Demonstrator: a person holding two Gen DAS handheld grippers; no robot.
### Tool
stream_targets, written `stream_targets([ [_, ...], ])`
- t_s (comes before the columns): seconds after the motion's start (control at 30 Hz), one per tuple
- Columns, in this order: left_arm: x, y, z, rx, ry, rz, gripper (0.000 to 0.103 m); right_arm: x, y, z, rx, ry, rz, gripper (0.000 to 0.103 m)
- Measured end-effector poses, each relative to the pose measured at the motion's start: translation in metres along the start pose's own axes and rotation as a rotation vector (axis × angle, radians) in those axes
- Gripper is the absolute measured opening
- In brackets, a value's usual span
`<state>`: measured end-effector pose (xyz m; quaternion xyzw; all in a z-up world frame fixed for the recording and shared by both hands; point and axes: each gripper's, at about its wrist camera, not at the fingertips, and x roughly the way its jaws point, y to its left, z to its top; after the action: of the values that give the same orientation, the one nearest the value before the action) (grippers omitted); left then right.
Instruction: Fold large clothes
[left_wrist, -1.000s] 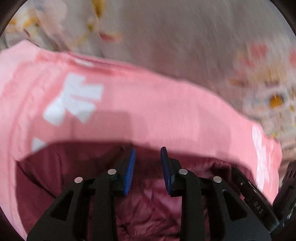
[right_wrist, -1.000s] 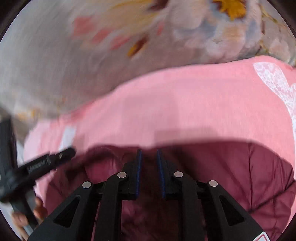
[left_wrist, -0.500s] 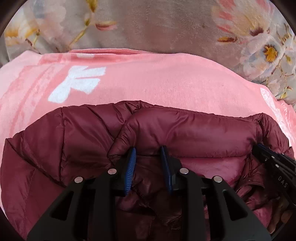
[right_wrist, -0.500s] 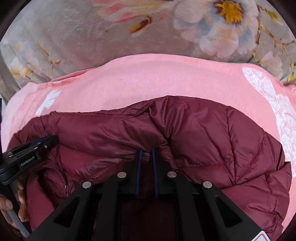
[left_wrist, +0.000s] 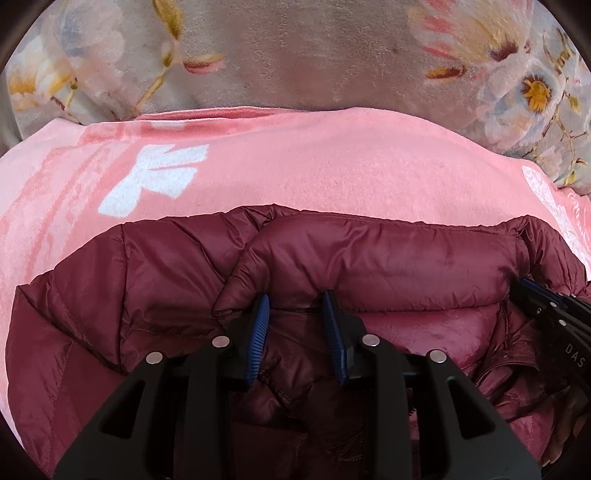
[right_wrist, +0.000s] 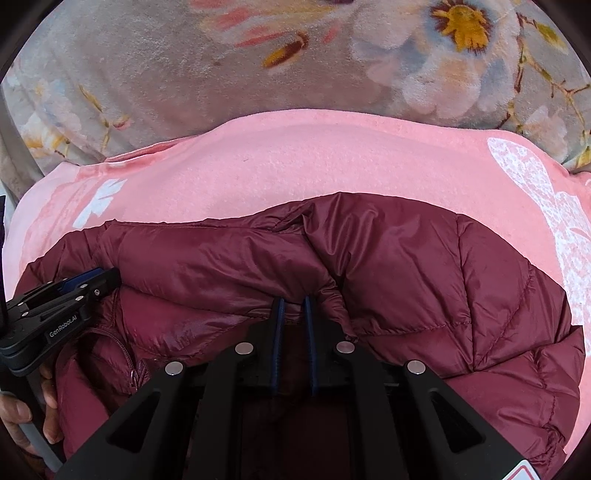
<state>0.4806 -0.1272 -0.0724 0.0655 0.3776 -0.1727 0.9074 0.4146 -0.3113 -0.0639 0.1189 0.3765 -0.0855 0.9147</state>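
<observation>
A quilted maroon jacket (left_wrist: 388, 258) lies bunched on a pink blanket (left_wrist: 314, 155). My left gripper (left_wrist: 293, 306) has the padded collar edge between its blue pads, and its jaws are opening slightly while the pads still touch the fabric. In the right wrist view the jacket (right_wrist: 406, 266) spreads to the right, and my right gripper (right_wrist: 293, 306) is shut on a thin fold of the collar edge. Each gripper shows in the other's view: the right gripper (left_wrist: 532, 291) at the right edge, the left gripper (right_wrist: 92, 280) at the left edge.
The pink blanket (right_wrist: 314, 158) has white prints and lies over a grey floral bedcover (left_wrist: 295, 55) that fills the far side. The jacket's zipper (right_wrist: 131, 373) lies open near the left. A person's hand (right_wrist: 48, 406) holds the left gripper's handle.
A second ago the jacket hung low and shadowed under both grippers. Both grippers have sunk, and the jacket now lies spread on the pink blanket. The right jaws have narrowed.
</observation>
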Motion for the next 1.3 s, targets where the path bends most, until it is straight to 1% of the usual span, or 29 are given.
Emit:
stream_targets([
  [0.53,-0.001,-0.003,0.0,0.024,-0.006,0.018,0.03,0.0,0.0,0.0,0.001,-0.003,-0.002,0.009],
  [0.77,0.005,-0.008,0.001,0.05,-0.002,0.05,0.03,0.004,0.0,0.0,0.003,0.001,0.0,0.009],
  [0.83,0.007,-0.009,0.002,0.053,0.001,0.055,0.031,0.005,-0.003,0.0,0.016,0.001,0.019,0.009],
  [0.93,0.006,-0.009,0.003,0.059,0.003,0.062,0.031,0.005,-0.014,0.002,0.068,0.0,0.082,0.009],
  [0.97,0.004,-0.008,0.002,0.057,0.003,0.064,0.032,0.0,-0.016,0.001,0.082,-0.005,0.092,0.009],
  [1.0,0.001,-0.008,0.001,0.055,0.004,0.071,0.033,-0.006,-0.016,-0.002,0.089,-0.004,0.084,0.009],
  [1.03,-0.007,-0.007,-0.003,0.054,0.014,0.087,0.033,-0.028,-0.018,-0.01,0.12,0.004,0.068,0.011],
  [1.07,-0.025,-0.004,-0.009,0.047,0.02,0.093,0.035,-0.052,-0.019,-0.02,0.142,-0.016,0.096,0.016],
  [1.1,-0.051,0.0,-0.02,0.041,0.007,0.061,0.04,-0.084,-0.021,-0.033,0.148,-0.048,0.134,0.022],
  [1.13,-0.077,0.005,-0.033,0.043,-0.007,0.027,0.059,-0.109,-0.024,-0.047,0.144,-0.067,0.154,0.033],
  [1.17,-0.097,0.011,-0.045,0.043,-0.018,0.006,0.077,-0.14,-0.028,-0.065,0.14,-0.083,0.161,0.04],
  [1.2,-0.12,0.019,-0.061,0.04,-0.03,-0.017,0.083,-0.171,-0.037,-0.089,0.142,-0.098,0.161,0.053],
  [1.23,-0.15,0.033,-0.087,0.035,-0.038,-0.041,0.089,-0.194,-0.045,-0.108,0.147,-0.105,0.161,0.059],
  [1.3,-0.185,0.056,-0.126,0.029,-0.013,-0.036,0.09,-0.241,-0.071,-0.16,0.183,-0.084,0.148,0.062],
])
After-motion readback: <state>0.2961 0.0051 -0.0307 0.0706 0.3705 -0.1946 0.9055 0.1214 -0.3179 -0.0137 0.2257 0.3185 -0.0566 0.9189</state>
